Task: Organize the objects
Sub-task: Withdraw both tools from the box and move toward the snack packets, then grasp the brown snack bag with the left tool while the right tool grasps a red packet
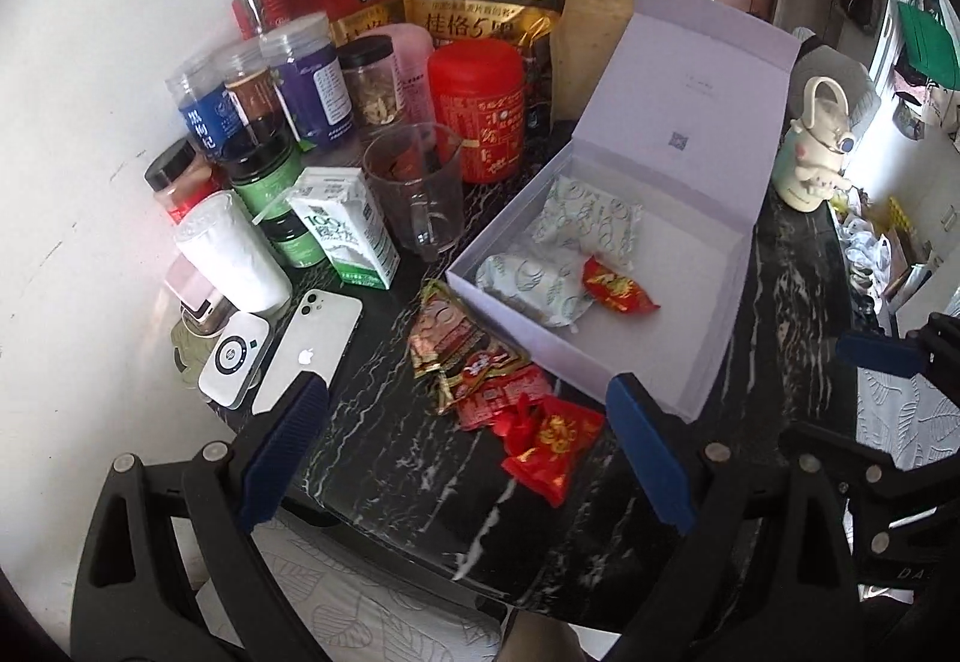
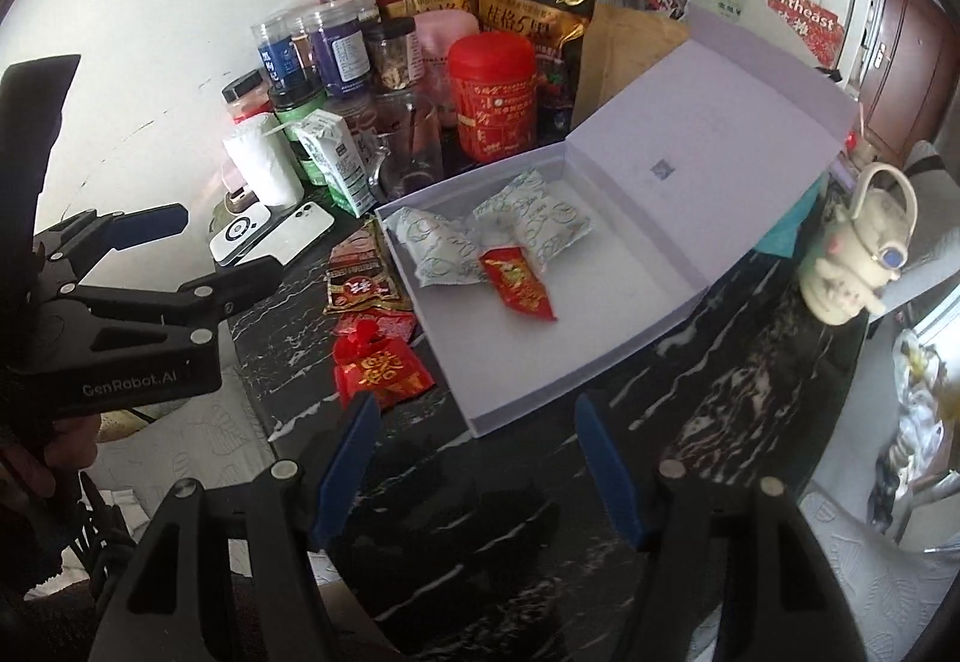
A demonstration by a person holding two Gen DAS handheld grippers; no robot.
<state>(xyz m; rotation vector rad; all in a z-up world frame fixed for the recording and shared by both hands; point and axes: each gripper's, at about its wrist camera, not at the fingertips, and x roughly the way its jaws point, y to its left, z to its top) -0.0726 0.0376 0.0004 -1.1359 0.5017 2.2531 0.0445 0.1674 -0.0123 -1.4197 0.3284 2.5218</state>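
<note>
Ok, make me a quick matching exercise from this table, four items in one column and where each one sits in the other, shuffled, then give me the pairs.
Items:
1. white phone
2. red tin
3. white patterned packets
4. red gold-printed pouch

Places:
A. inside the open lavender box
B. on the dark marble table, outside the box's near corner
C. flat by the table's left edge, beside a white square device
D. upright behind the box, in front of the snack bags

Pairs: 1-C, 2-D, 3-A, 4-B
</note>
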